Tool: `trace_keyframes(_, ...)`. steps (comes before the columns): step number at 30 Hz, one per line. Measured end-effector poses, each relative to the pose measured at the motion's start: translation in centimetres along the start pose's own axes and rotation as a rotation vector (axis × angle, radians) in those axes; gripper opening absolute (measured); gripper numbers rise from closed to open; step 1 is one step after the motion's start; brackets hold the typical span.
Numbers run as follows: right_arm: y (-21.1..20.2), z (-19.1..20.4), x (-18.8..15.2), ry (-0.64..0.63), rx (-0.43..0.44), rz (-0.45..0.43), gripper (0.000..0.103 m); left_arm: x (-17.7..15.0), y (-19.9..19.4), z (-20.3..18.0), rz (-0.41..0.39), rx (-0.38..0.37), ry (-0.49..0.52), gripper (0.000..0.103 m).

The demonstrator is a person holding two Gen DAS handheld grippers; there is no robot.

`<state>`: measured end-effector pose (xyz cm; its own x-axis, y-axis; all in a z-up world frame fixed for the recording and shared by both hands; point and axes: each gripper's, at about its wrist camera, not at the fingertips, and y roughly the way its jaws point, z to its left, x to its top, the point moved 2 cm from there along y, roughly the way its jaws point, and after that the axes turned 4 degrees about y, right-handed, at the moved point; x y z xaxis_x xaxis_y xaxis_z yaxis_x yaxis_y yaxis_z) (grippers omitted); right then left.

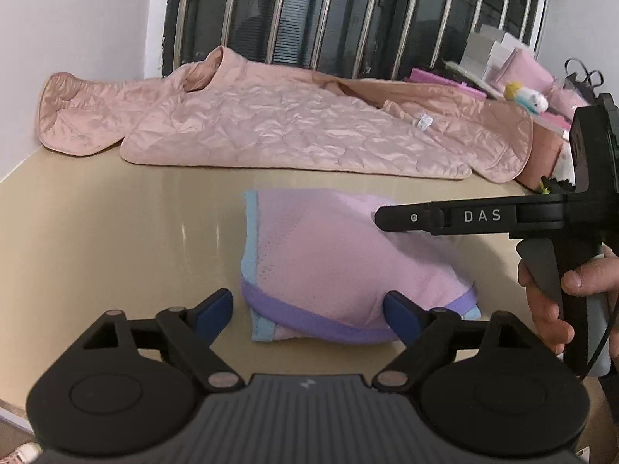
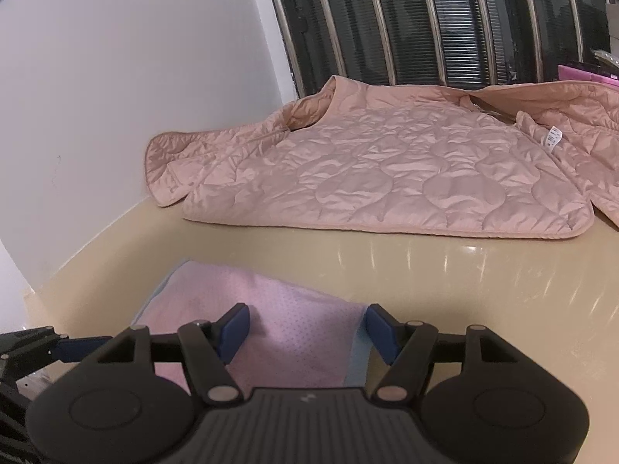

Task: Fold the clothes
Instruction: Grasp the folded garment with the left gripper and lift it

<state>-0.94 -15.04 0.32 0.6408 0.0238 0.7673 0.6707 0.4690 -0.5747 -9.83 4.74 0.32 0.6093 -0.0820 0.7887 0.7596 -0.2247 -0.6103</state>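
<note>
A folded pink mesh garment with purple and light-blue trim lies on the beige table. My left gripper is open, its blue pads either side of the garment's near edge. My right gripper reaches in from the right over the garment's far right part; in its own view it is open above the pink mesh. A pink quilted jacket lies spread open at the back of the table, and also shows in the right wrist view.
A white wall stands at the left and a barred window behind the jacket. Pink and white boxes and a small plush toy are piled at the back right. The left gripper's body shows at the right view's lower left.
</note>
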Motion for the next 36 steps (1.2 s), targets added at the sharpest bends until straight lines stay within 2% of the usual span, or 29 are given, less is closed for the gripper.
trace_keyframes(3, 0.1, 0.2, -0.3, -0.035, -0.017, 0.003, 0.066, -0.3, -0.1, -0.9, -0.010, 0.026, 0.045, 0.067)
trace_keyframes(5, 0.3, 1.0, -0.6, -0.108, -0.060, 0.010, 0.063, -0.6, -0.3, -1.3, -0.028, 0.014, 0.057, 0.042)
trace_keyframes(7, 0.2, 1.6, -0.8, -0.133, -0.061, 0.014, 0.051, -0.7, -0.3, -1.6, -0.036, -0.008, 0.062, 0.028)
trace_keyframes(8, 0.2, 1.8, -0.7, -0.134, -0.038, 0.022, 0.032, -0.8, -0.4, -1.8, -0.037, -0.014, 0.063, 0.021)
trace_keyframes(9, 0.1, 2.1, -0.7, -0.134, -0.011, 0.035, 0.018, -0.8, -0.4, -2.0, -0.039, -0.020, 0.065, 0.018)
trace_keyframes(10, 0.2, 2.5, -0.8, -0.150, -0.014, 0.037, 0.018, -0.9, -0.5, -2.1, -0.043, -0.022, 0.061, 0.015)
trace_keyframes(13, 0.1, 3.8, -1.0, -0.218, -0.061, 0.027, 0.014, -1.2, -0.7, -2.1, -0.059, -0.022, 0.041, 0.013)
trace_keyframes(19, -1.9, 4.3, -0.6, -0.194, -0.061, -0.034, 0.012, -0.6, -1.7, -2.5, -0.086, -0.012, 0.039, 0.011)
trace_keyframes(26, -4.9, 4.8, 1.6, -0.238, -0.106, -0.115, 0.012, 2.2, -3.0, -3.9, -0.174, -0.011, 0.065, 0.011)
trace_keyframes(30, -6.4, 4.1, 4.6, -0.278, -0.147, -0.169, 0.012, 5.4, -2.7, -5.4, -0.237, -0.021, 0.101, 0.011)
trace_keyframes(36, -7.8, 1.3, 11.8, -0.290, -0.245, -0.270, 0.012, 13.9, -0.4, -7.9, -0.351, -0.054, 0.117, 0.011)
